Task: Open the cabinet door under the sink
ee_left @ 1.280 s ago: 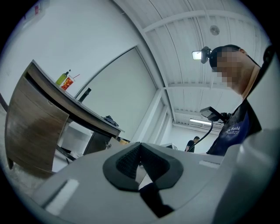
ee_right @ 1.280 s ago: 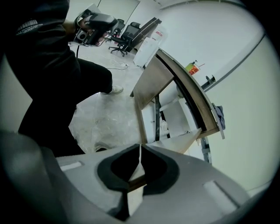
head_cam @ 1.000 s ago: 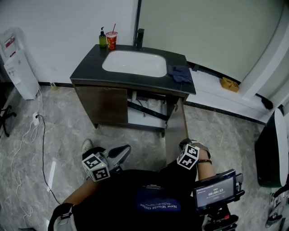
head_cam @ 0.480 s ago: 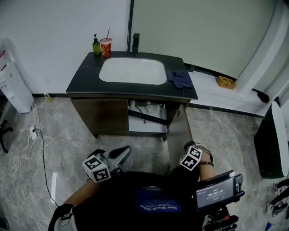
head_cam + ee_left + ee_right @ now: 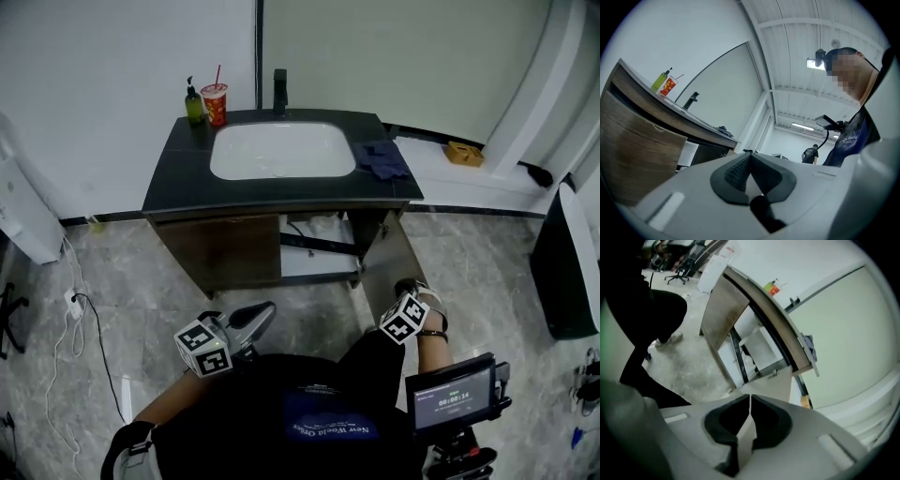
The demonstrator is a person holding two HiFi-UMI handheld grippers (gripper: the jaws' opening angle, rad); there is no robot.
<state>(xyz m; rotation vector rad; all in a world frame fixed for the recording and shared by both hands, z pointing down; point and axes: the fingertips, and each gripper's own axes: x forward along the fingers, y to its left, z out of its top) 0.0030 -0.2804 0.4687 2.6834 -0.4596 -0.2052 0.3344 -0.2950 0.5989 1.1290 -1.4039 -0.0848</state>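
Note:
The sink cabinet (image 5: 225, 248) has a dark top and a white basin (image 5: 281, 150). Its left door is closed. The right door (image 5: 389, 258) stands swung out towards me, leaving the inside with pipes (image 5: 319, 246) open to view. My right gripper (image 5: 411, 287) is at the door's free edge. In the right gripper view the right gripper (image 5: 750, 404) is shut on that thin wood-coloured edge (image 5: 773, 390). My left gripper (image 5: 261, 313) hovers low in front of the closed left door, apart from it. The left gripper (image 5: 750, 159) is shut with nothing between its pads.
On the counter stand a green soap bottle (image 5: 194, 105), a red cup (image 5: 216, 101), a black faucet (image 5: 279, 91) and a blue cloth (image 5: 382, 157). A white appliance (image 5: 19, 220) and a cable (image 5: 80, 309) are at the left. A dark unit (image 5: 562, 272) stands at the right.
The right door has swung further out and to the right, with my right gripper moving along with its edge. The head view has shifted, so the cabinet sits more squarely ahead.

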